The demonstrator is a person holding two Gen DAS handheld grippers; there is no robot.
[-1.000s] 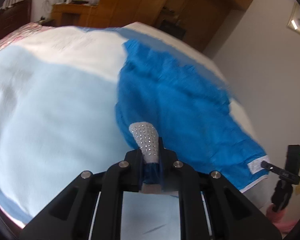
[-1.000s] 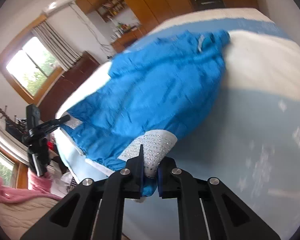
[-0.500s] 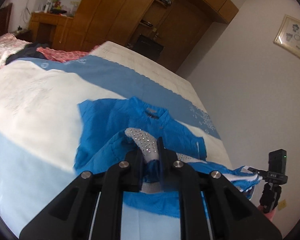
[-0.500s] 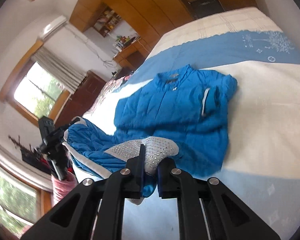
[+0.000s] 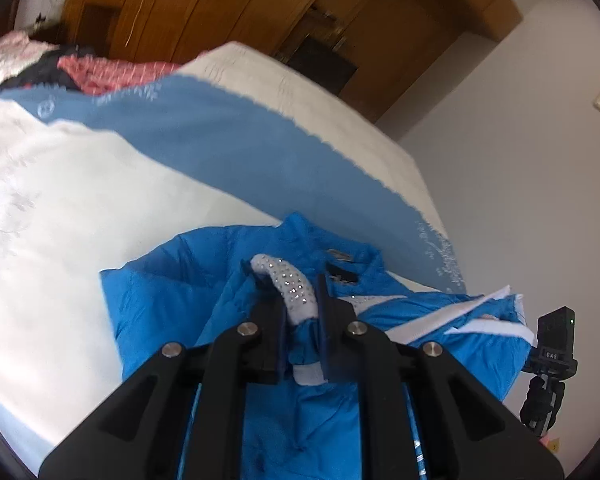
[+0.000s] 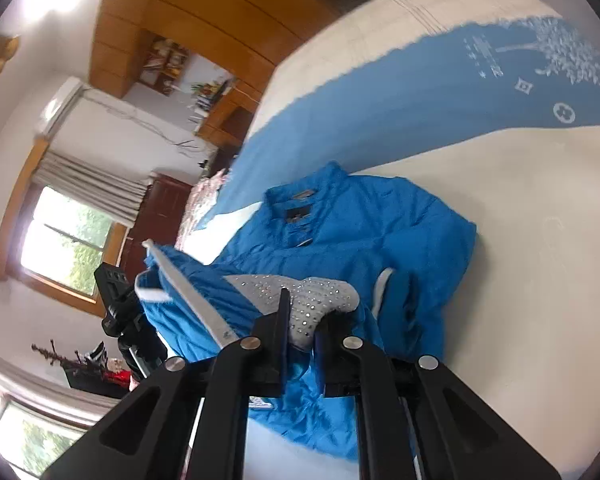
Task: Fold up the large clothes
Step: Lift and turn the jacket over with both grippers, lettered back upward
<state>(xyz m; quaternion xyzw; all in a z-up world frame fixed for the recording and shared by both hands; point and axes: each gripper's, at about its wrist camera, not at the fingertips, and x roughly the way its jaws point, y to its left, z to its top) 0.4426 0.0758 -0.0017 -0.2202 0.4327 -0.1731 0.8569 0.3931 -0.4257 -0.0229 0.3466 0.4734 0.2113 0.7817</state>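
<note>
Jacket (image 5: 156, 304) lies on the bed (image 5: 52, 216), collar away from us. We have the left gripper (image 5: 300, 312) clamped on its studded grey trim (image 5: 288, 284); right gripper (image 6: 300, 320) likewise pinches a studded grey patch (image 6: 320, 296), hem lifted.

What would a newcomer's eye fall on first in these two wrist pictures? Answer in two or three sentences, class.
The bright blue jacket lies on the bed, collar toward the wooden wardrobe. The left gripper and right gripper each pinch a grey studded patch of it, lifting the lower part over the body.
</note>
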